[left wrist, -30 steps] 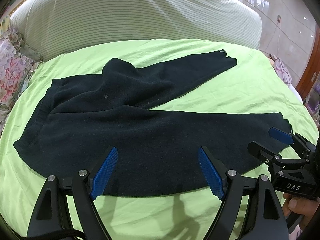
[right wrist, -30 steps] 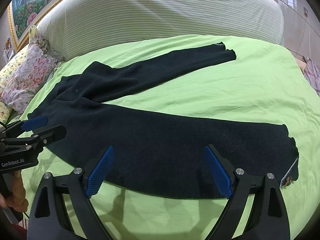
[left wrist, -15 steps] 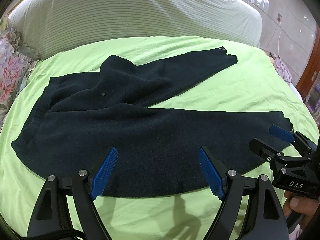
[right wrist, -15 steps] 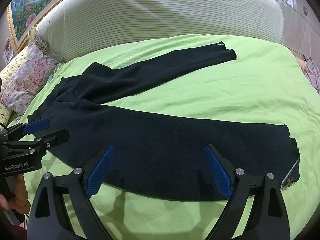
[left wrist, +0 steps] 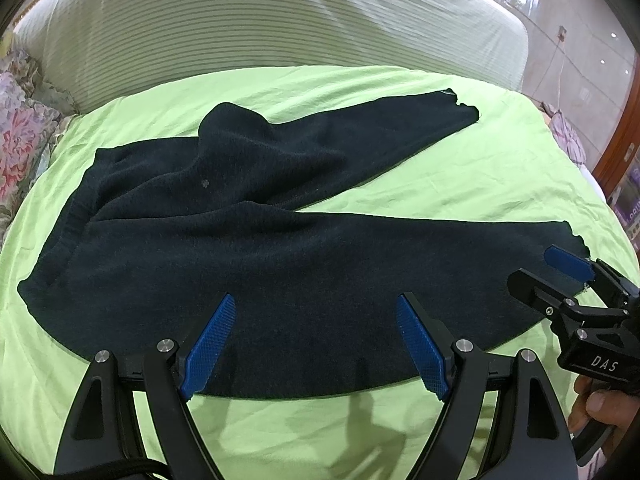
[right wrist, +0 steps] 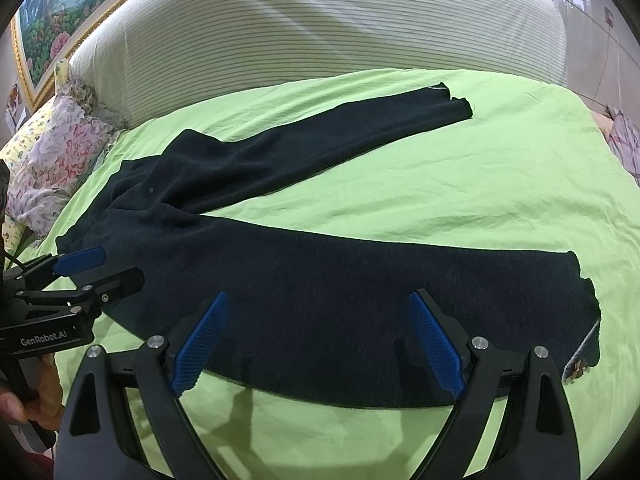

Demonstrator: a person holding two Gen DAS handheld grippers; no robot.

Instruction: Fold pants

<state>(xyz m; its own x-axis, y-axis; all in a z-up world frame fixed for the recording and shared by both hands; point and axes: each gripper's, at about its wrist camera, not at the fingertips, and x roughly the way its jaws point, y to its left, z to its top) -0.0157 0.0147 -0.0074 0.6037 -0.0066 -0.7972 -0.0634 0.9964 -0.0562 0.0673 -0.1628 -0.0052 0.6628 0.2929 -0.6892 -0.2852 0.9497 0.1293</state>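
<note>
1. A bed covered by a lime-green sheet [left wrist: 460, 184] fills both views, with a pale striped headboard [left wrist: 280, 28] behind it.
2. The dark pants [left wrist: 280, 248] lie spread flat on the sheet, waistband toward the left; the two legs fork apart to the right, the far leg angling toward the headboard, the near leg running along the front edge.
3. A floral pillow [right wrist: 52, 168] sits at the bed's left side, below a gilt-framed painting [right wrist: 48, 28].
4. The left gripper [left wrist: 316, 344] hovers with its jaws spread wide over the near edge of the pants by the seat, holding nothing.
5. The right gripper [right wrist: 320, 340] is likewise spread wide over the near leg, empty.
</note>
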